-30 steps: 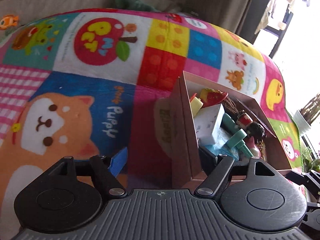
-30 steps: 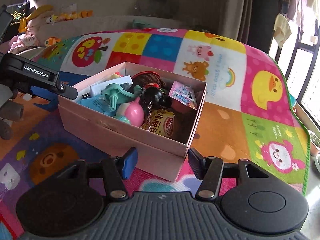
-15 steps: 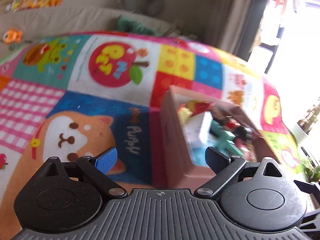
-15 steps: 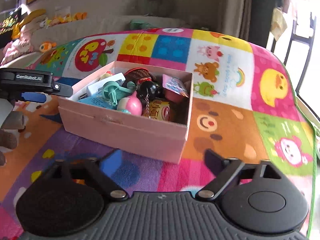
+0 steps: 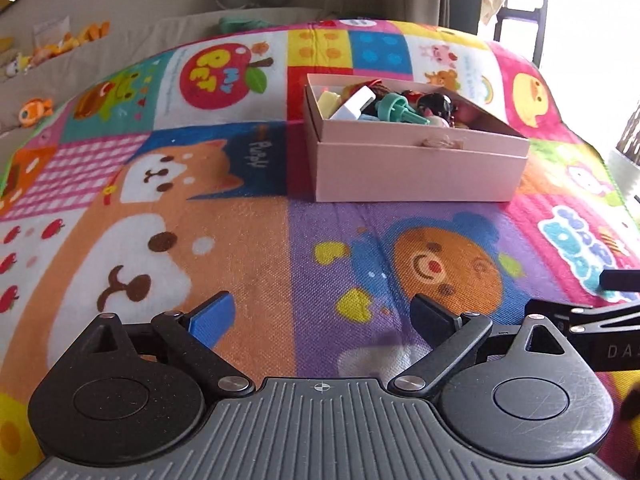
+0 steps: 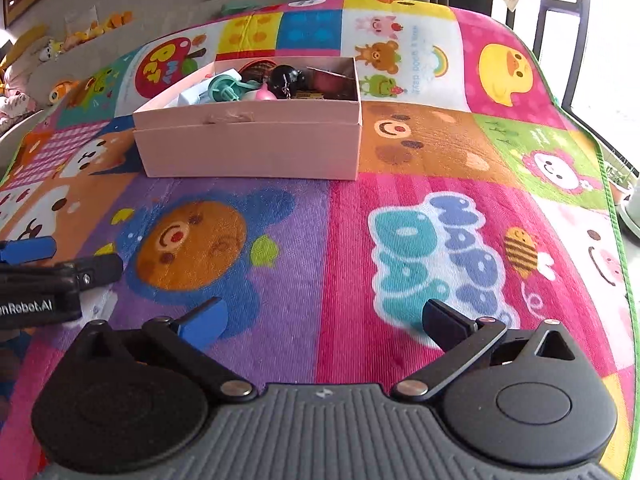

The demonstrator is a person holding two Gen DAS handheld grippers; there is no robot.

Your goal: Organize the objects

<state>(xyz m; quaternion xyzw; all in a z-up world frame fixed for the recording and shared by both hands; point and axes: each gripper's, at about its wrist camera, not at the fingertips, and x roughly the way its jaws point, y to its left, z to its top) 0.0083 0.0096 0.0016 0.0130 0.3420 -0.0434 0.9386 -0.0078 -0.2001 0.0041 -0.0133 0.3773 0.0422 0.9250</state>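
Two grippers hang over the cartoon play mat (image 5: 248,248), and we see both with their fingers spread wide and nothing between them. The left gripper (image 5: 322,316) points forward low over the mat, its blue-padded finger (image 5: 212,320) above the orange dog patch and its black finger above the purple bear patch. The right gripper (image 6: 324,322) sits alongside it, aimed the same way, above the seam between the purple bear patch and the pink striped patch. In the right wrist view we catch the left tool's side at the left edge; in the left wrist view the right tool's side shows at the right edge, so the two are near each other but apart.

The pink box (image 5: 420,168) rests on the mat well ahead of both grippers, touched by neither. We see it open-topped and filled with small things: a teal plastic piece (image 5: 400,108), a white block (image 5: 356,104), a black round toy (image 6: 286,76). From the left tool it lies ahead and to the right; from the right tool, ahead and to the left.
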